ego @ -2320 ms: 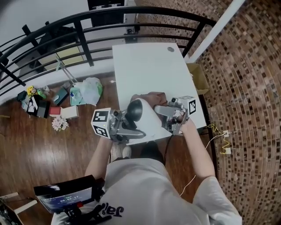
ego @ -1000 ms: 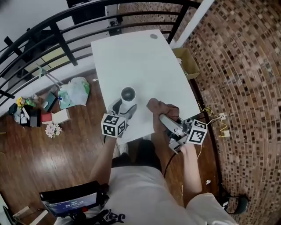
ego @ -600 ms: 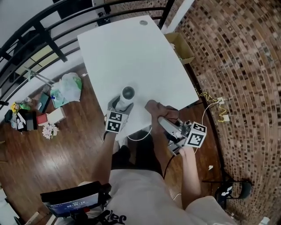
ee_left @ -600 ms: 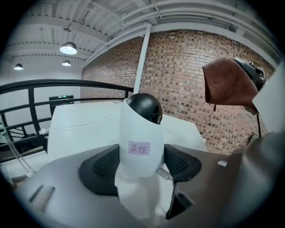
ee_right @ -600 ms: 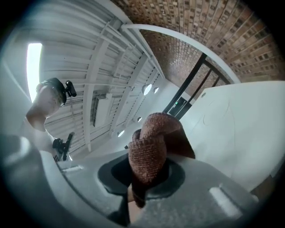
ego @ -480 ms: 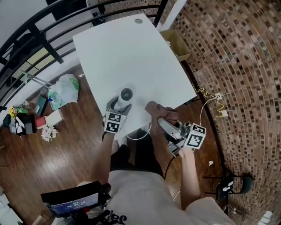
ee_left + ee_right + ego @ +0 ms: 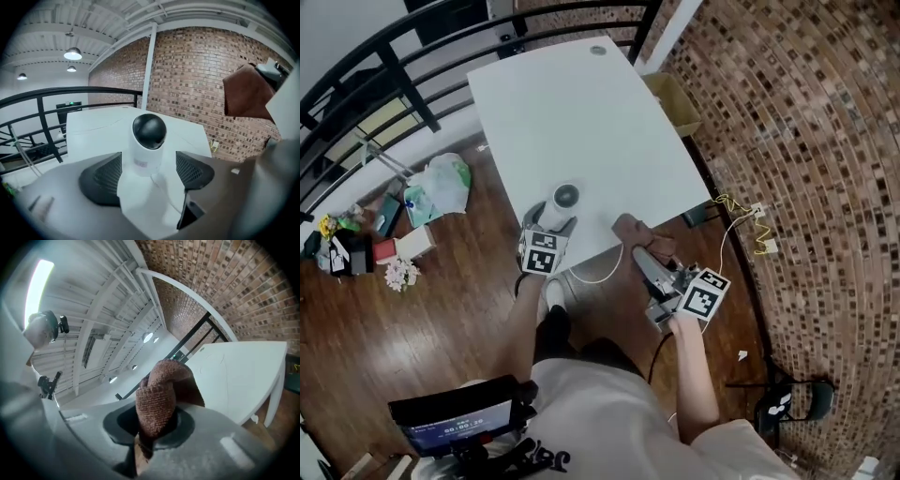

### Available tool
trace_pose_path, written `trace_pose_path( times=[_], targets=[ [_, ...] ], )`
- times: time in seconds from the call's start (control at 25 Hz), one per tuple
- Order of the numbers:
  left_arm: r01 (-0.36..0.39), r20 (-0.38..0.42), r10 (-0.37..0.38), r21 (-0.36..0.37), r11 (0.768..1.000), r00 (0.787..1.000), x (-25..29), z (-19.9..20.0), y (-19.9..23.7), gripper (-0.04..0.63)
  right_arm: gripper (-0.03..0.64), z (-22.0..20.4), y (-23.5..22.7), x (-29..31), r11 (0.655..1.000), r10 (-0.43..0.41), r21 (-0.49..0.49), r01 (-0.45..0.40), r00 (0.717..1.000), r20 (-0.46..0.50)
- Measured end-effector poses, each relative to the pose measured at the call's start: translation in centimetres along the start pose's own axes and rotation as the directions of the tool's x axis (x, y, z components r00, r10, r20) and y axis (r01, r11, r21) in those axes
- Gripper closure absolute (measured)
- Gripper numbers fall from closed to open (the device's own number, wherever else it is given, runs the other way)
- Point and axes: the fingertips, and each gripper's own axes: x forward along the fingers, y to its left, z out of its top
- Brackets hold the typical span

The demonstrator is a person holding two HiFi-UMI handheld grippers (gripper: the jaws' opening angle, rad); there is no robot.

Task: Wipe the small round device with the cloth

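The small round device [image 7: 565, 196], a white cylinder with a black dome, stands upright on the white table [image 7: 581, 103] near its front edge. My left gripper [image 7: 553, 214] sits around the device [image 7: 148, 140]. Its jaws have just been opening, and the pads stand apart from the device's sides, with a gap showing on the right. To the right, my right gripper [image 7: 639, 251] is shut on a bunched brown cloth [image 7: 630, 229] over the table's front edge. The cloth [image 7: 157, 399] fills the right gripper [image 7: 150, 427] and also hangs at the upper right as the cloth [image 7: 246, 93].
A white cable [image 7: 592, 277] loops below the table's front edge. An open cardboard box [image 7: 671, 99] stands by the table's right side under the brick wall. A black railing [image 7: 384, 56] runs behind, with bags and clutter [image 7: 412, 211] on the wooden floor to the left.
The device, held up against the cloth earlier, now stands on the table. The left jaws have widened around it. The right gripper has drawn the cloth away to the right.
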Motion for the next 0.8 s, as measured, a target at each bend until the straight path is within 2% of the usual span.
trace_pose_path(
  times=[0.12,0.2,0.32,0.44,0.52,0.64,0.8],
  targets=[
    [-0.028,0.087,0.03,-0.023,0.999,0.996,-4.4,1.3,-1.3,0.213,0.592,-0.4,2.1,-0.8,0.997,-0.006,-0.074,0.008,1.0,0.028],
    [-0.048,0.16,0.053,-0.036,0.998,0.986,-8.2,2.3,-3.1,0.216,0.592,-1.2,4.1,-2.2,0.991,-0.002,-0.134,0.009,0.999,0.048],
    [-0.066,0.263,0.074,-0.037,0.997,0.962,-14.9,3.4,-7.9,0.222,0.592,-3.4,7.4,-6.3,0.97,-0.017,-0.24,0.037,0.996,0.084],
    [-0.074,0.347,0.082,-0.038,0.997,0.934,-22.2,3.4,-14.7,0.242,0.592,-6.0,10.3,-11.7,0.943,-0.034,-0.324,0.073,0.992,0.125],
    [-0.074,0.383,0.084,-0.039,0.996,0.92,-26.5,3.1,-19.5,0.244,0.592,-7.0,12.4,-15.3,0.923,-0.034,-0.374,0.089,0.988,0.15],
    [-0.078,0.4,0.082,-0.026,0.997,0.913,-31.5,2.9,-25.7,0.241,0.592,-7.9,15.7,-19.6,0.896,-0.017,-0.434,0.09,0.985,0.169],
    [-0.097,0.414,0.093,-0.011,0.995,0.905,-37.9,3.5,-30.5,0.238,0.592,-9.8,20.7,-22.9,0.873,-0.005,-0.481,0.082,0.987,0.158]
  ],
)
